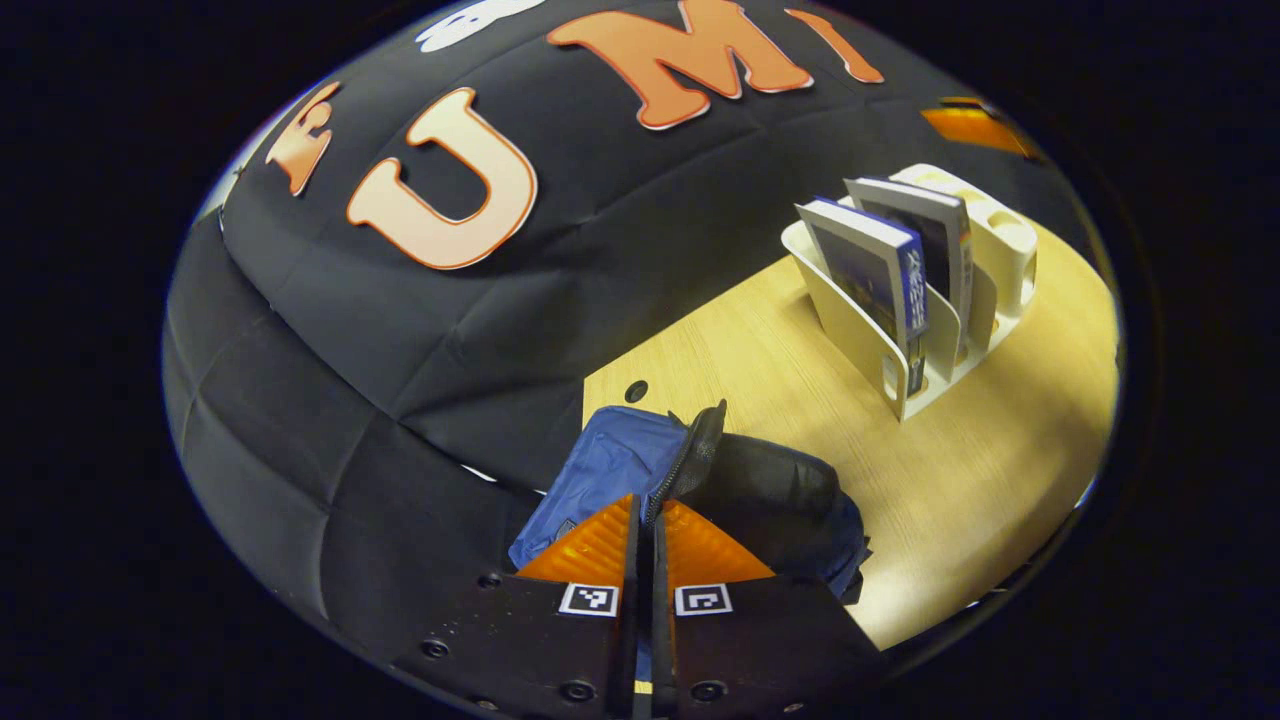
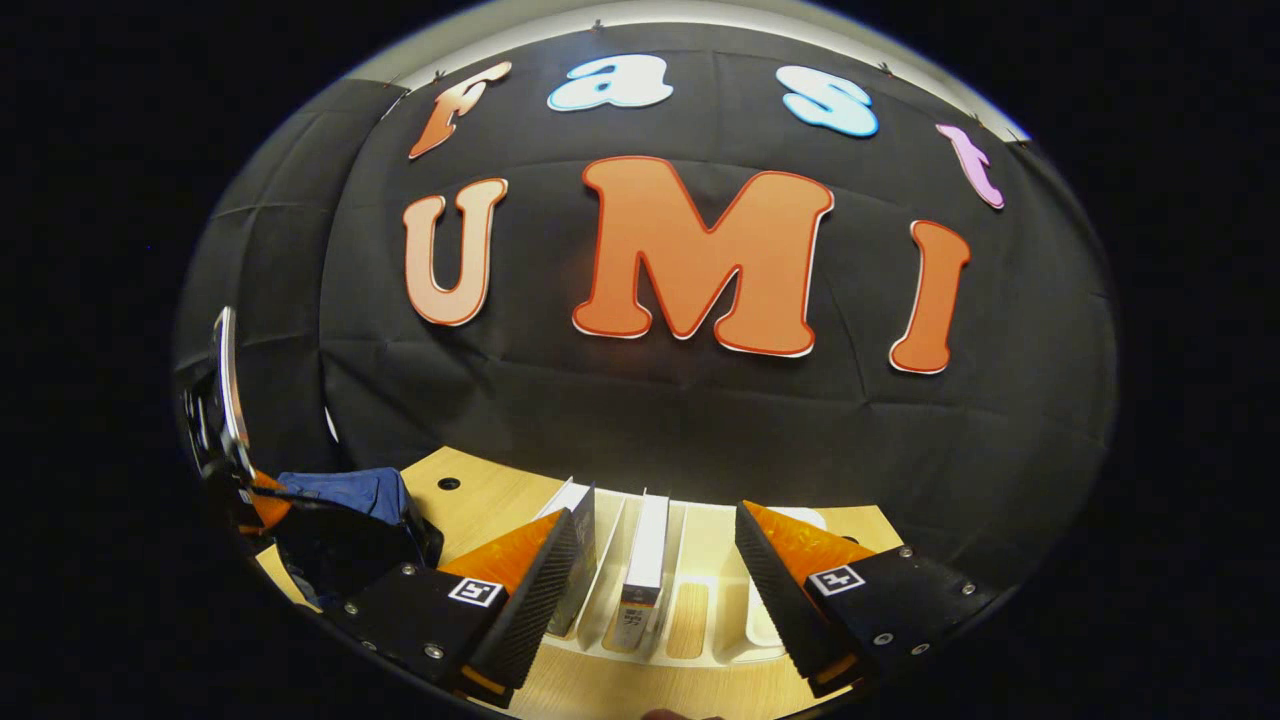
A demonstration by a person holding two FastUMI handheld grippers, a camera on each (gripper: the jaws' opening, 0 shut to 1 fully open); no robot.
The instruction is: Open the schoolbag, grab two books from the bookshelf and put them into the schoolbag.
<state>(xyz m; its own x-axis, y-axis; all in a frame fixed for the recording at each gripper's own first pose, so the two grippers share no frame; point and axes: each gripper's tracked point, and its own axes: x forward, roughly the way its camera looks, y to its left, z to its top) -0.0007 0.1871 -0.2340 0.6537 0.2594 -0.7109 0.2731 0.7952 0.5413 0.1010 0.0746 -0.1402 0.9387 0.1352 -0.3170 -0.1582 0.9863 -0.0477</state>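
Left gripper view: the left gripper [image 1: 648, 520] sits at the bottom centre of the frame, fingers pressed nearly together on the edge of the schoolbag's opening, a strip of zipper edge running up between the tips. The schoolbag [image 1: 610, 465] is blue with a black mesh panel; it lies at the lower centre on the near corner of the light wooden table [image 1: 980, 480], its mouth pulled up and partly open just above the fingertips. At the upper right of the frame stands the cream-coloured bookshelf [image 1: 935, 345], a slotted desktop rack, well apart from the bag. Two books stand tilted in its slots: the blue-spined book [image 1: 880, 275] in front and the white-edged book [image 1: 935, 235] just behind it. A small dark hole in the tabletop shows near the bag's upper edge. Right gripper view: the right gripper [image 2: 655, 570] sits at the bottom of the frame with its fingers spread wide, holding nothing. Between and below the fingers lies the bookshelf [image 2: 690, 620]; one book [image 2: 643, 560] stands on edge in the gap, another book [image 2: 578, 560] is just beside the left-hand finger, contact not determinable. At the lower left of the frame the schoolbag [image 2: 345, 500] rests on the table [image 2: 480, 500], with the left gripper [image 2: 262, 500] at its edge.
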